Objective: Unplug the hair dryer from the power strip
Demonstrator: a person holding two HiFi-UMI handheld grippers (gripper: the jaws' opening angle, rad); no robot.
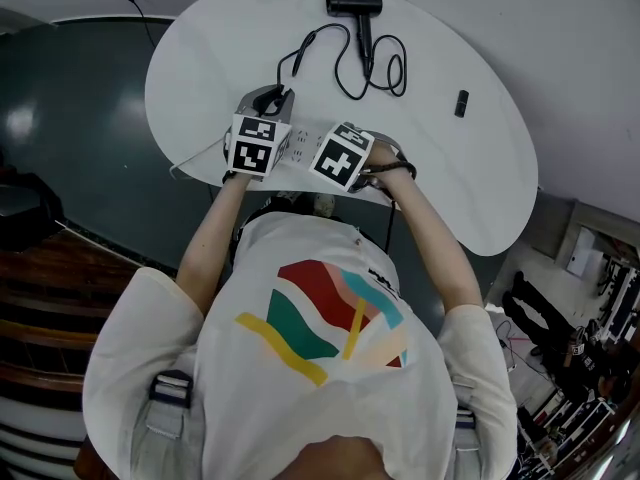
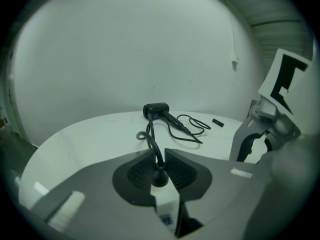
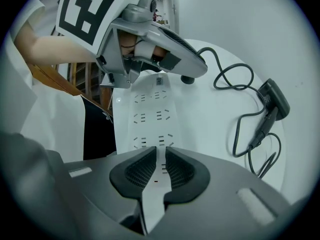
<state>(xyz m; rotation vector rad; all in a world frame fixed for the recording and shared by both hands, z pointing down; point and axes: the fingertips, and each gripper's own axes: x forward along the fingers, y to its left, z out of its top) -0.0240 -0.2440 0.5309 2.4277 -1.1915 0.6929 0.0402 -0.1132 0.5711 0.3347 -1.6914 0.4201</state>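
The black hair dryer point(image 1: 353, 3) lies at the far side of the white table point(image 1: 480, 168). Its looped cord point(image 1: 350, 78) runs toward me to a black plug point(image 2: 159, 178) at the end of a white power strip point(image 3: 150, 114). My left gripper point(image 2: 159, 151) slants down over that end, shut on the plug, with the cord rising out between its pads. Whether the plug is fully seated I cannot tell. My right gripper point(image 3: 160, 151) points straight down onto the strip's other end. Its pads are a narrow slit apart with nothing between them.
A small black object point(image 1: 461, 103) lies on the table's right part. The strip sits close to the table's near edge, next to my body. Dark floor point(image 1: 80, 98) lies to the left, and shelving and clutter point(image 1: 580, 368) stand at the lower right.
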